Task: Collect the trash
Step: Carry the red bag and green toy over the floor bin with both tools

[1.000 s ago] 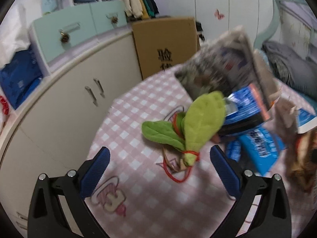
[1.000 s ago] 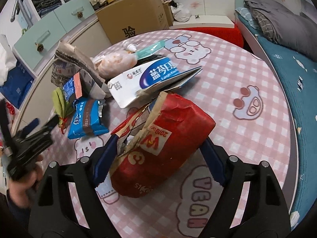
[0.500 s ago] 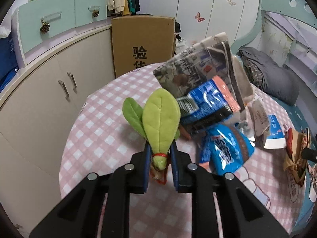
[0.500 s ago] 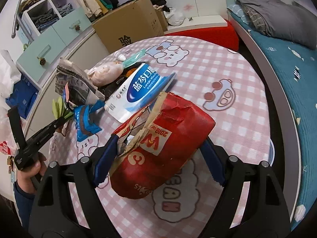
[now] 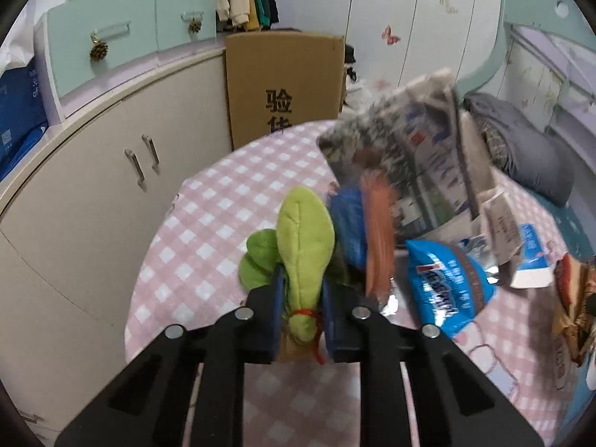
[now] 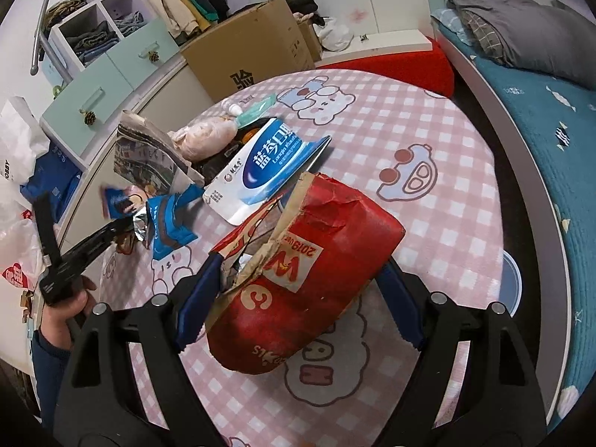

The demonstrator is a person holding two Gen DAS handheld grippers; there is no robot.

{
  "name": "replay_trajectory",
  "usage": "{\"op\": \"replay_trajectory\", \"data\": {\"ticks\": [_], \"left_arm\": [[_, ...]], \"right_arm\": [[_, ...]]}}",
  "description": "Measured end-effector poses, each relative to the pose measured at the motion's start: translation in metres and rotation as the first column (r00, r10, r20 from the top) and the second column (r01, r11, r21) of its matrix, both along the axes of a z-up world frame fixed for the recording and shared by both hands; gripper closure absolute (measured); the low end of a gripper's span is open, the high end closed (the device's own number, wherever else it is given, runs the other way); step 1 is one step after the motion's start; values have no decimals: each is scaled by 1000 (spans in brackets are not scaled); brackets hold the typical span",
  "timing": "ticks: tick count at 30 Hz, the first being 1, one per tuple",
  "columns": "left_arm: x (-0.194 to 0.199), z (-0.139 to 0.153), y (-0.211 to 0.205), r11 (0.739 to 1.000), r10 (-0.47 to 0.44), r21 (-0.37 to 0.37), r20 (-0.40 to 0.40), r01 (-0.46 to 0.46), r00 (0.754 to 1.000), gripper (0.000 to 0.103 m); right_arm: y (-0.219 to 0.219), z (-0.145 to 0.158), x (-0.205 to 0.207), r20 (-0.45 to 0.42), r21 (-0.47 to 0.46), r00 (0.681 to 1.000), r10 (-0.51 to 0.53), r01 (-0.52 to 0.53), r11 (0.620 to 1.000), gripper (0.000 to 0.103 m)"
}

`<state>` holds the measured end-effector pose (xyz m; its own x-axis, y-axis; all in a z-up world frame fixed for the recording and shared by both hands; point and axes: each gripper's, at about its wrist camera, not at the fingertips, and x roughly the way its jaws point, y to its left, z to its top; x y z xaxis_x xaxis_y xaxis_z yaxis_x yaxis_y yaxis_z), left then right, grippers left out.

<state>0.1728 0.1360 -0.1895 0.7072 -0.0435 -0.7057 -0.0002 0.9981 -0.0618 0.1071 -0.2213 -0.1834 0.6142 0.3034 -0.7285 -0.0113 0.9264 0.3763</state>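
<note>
My left gripper (image 5: pixel 301 290) is shut on a green plush leaf toy (image 5: pixel 303 249) with a red string, held above the pink checked table (image 5: pixel 208 223). My right gripper (image 6: pixel 298 298) is closed on a torn red paper bag (image 6: pixel 316 279), its fingers pressing both sides. In the right wrist view the left gripper (image 6: pixel 119 229) shows at the table's left edge, held by a hand. On the table lie a blue snack wrapper (image 5: pixel 447 290), a blue and orange wrapper (image 5: pixel 365 231), a newspaper (image 5: pixel 409 156) and a white and blue pouch (image 6: pixel 268 164).
A cardboard box (image 5: pixel 285 82) stands behind the table beside a curved beige cabinet (image 5: pixel 93 171). A bed with a grey blanket (image 6: pixel 521 37) lies to the right. A pinkish bag (image 6: pixel 208 138) and a face mask (image 6: pixel 257 108) lie at the table's far side.
My left gripper closed on the green leaf toy and lifted it off the table. My right gripper kept its hold on the red bag.
</note>
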Motion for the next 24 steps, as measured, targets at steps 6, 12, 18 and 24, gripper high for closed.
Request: {"op": "replay_trajectory", "data": {"ticks": [6,12,18,24], "left_arm": [[-29,23,2,999,11,-49,62,-8,998,86],[-48,50,-9,996,-16,-90,117,26,993,86],[-59,91,-46,980,-122,-130,192,149,974,86],[-57,127,-121,927,-300,-150,251,343,920,86]], "right_arm": [[-5,11,-6,34,5,999,-9,9,1000,23],[-20,22,-11,68,37,997,-28,26,999,23],[-51,47,-20,142,82,987,-72,60,995,23],[-100,62,-31,193,101,968,-159,141,985,23]]}}
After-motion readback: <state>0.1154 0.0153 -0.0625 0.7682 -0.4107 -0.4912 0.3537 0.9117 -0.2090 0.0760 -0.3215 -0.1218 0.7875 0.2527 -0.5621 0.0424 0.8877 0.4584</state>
